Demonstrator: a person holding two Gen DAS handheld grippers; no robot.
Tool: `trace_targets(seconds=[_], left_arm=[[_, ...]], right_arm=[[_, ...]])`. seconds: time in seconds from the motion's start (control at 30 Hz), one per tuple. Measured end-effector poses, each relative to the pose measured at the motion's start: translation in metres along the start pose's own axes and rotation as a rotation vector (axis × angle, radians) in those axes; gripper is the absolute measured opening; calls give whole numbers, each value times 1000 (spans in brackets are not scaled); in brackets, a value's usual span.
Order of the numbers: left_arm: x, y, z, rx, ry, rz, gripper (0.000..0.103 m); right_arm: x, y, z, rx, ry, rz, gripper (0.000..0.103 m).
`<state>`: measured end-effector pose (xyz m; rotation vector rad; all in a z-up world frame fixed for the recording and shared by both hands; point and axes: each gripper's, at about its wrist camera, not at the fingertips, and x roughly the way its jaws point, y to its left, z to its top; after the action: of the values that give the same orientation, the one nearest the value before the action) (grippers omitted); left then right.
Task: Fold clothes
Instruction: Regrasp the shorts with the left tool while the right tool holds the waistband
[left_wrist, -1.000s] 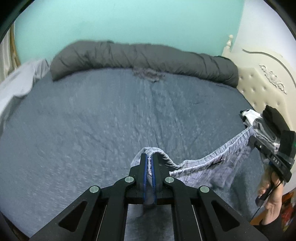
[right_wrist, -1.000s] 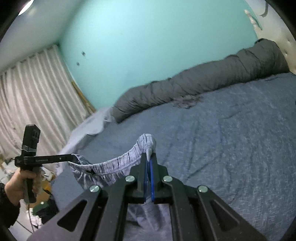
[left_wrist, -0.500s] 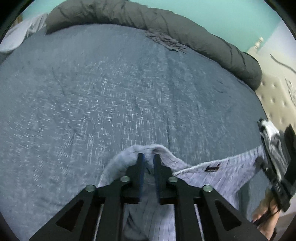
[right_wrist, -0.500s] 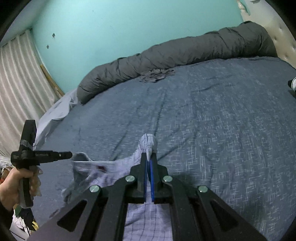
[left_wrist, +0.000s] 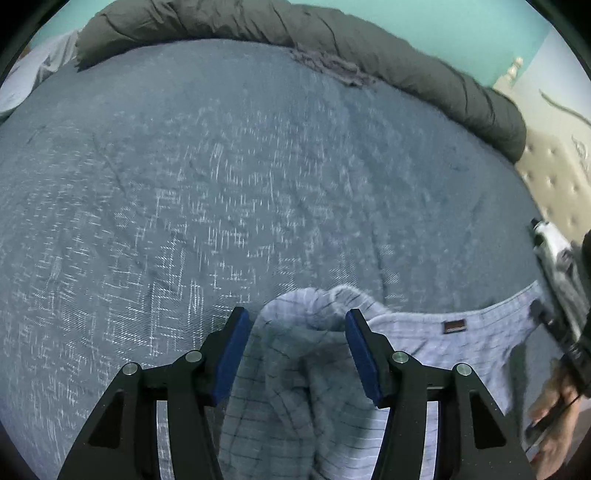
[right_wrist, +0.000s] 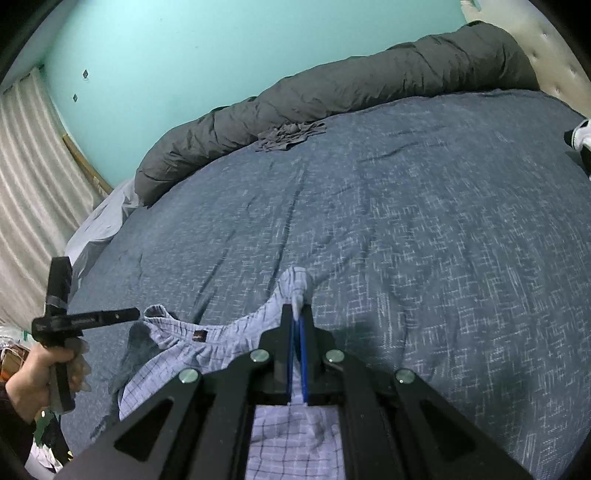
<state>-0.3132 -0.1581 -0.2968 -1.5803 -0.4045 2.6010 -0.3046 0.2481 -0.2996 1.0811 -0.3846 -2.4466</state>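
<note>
Two fingers of the left gripper (left_wrist: 291, 350), clamped on the waistband a second ago, now stand spread apart in the left wrist view, and the plaid shorts (left_wrist: 317, 373) lie loose between them on the blue bed (left_wrist: 221, 184). That corner is laid down, so the spreading step looks nearly done. In the right wrist view, the right gripper (right_wrist: 295, 321) stays clenched on the shorts' other waistband corner, the pale checked, wrinkled cloth resting on the bed below it.

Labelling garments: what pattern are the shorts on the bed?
Light blue-grey plaid with dark lines: shorts, clearest in the right wrist view.
</note>
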Motion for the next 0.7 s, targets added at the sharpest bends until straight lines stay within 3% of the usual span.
trace_targets(seconds=[0.6, 0.7], left_arm=[[37, -27, 14, 147, 21, -7, 57], [41, -32, 15, 171, 28, -19, 47]], right_arm=[[3, -10, -1, 32, 8, 34, 2], [5, -11, -1, 36, 11, 41, 2]])
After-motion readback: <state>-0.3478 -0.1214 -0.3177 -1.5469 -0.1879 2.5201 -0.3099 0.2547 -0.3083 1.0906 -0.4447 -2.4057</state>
